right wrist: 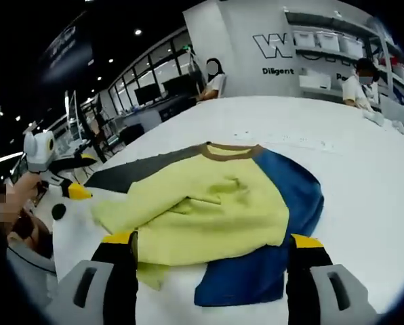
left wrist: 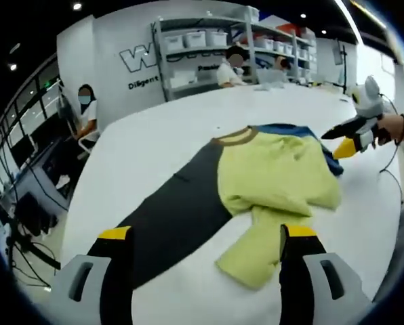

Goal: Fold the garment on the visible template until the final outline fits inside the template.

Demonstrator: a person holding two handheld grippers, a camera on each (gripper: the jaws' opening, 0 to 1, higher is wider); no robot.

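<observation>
A lime-yellow shirt (left wrist: 276, 172) (right wrist: 209, 210) with a brown collar (left wrist: 236, 137) (right wrist: 232, 150) lies crumpled and partly folded on the white table (left wrist: 154, 128) (right wrist: 365, 169). A blue part (left wrist: 290, 130) (right wrist: 297, 196) shows on one side. A long dark grey panel (left wrist: 168, 217) (right wrist: 120, 175) stretches flat from the other side; whether it is sleeve or template I cannot tell. My left gripper (left wrist: 207, 233) (right wrist: 76, 183) is open above the shirt's loose yellow flap. My right gripper (right wrist: 212, 238) (left wrist: 341, 142) is open at the blue edge, holding nothing.
Shelves with white bins (left wrist: 202, 40) stand beyond the table's far side, with seated people (left wrist: 87, 108) (right wrist: 214, 74) nearby. A hand (left wrist: 392, 125) holds the right gripper, and a thin cable (left wrist: 392, 169) trails on the table. Desks with monitors (right wrist: 154, 91) line the windows.
</observation>
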